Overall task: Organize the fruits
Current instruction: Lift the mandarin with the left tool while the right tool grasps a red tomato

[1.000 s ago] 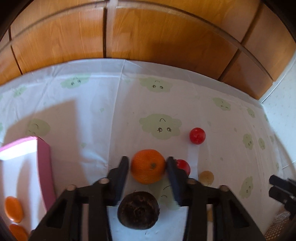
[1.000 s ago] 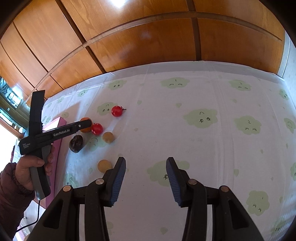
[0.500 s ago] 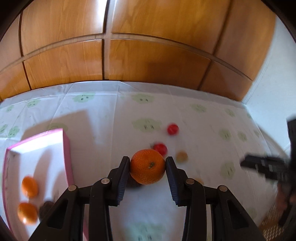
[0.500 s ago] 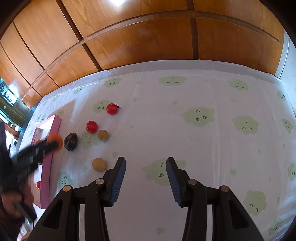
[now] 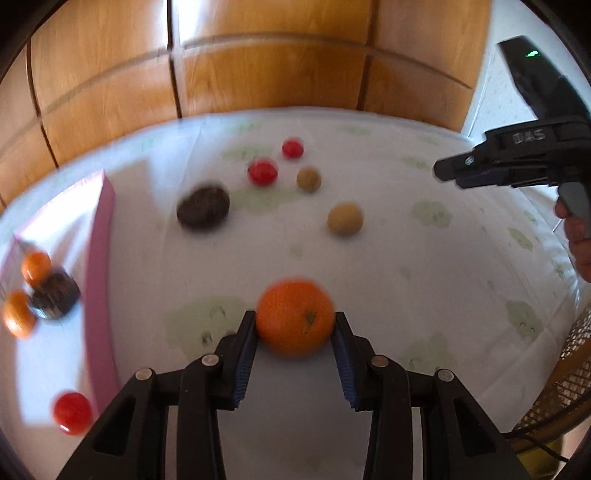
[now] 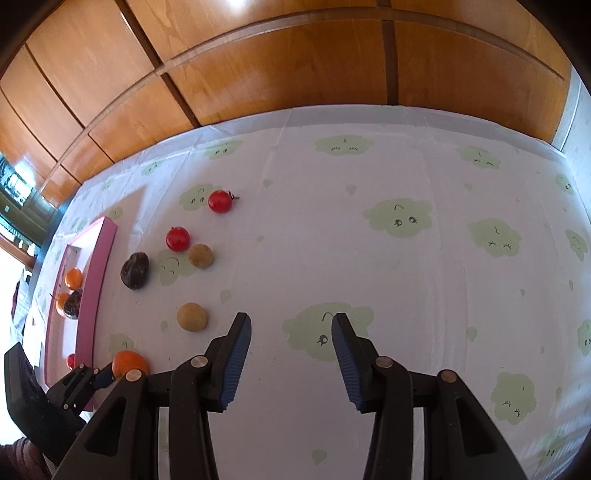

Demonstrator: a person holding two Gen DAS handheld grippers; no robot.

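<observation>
my left tongs (image 5: 295, 325) still grip the orange (image 5: 295, 317), now nearer the pink tray (image 5: 99, 280); right tongs (image 6: 291, 332) open, marked "DAS"

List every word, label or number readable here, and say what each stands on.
"DAS": pale letters, slightly blurred so uncertain, on the black body of the right gripper, seen from the left wrist view.
Nothing else legible: the tablecloth carries only green cartoon faces, no lettering.

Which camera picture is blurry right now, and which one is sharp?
Left wrist view: motion-smeared, the loose fruit and pink tray streaked, only the left tool and its orange fairly crisp. Right wrist view: sharp throughout, glare on the wood panels, fisheye bending the tablecloth edge.
</observation>
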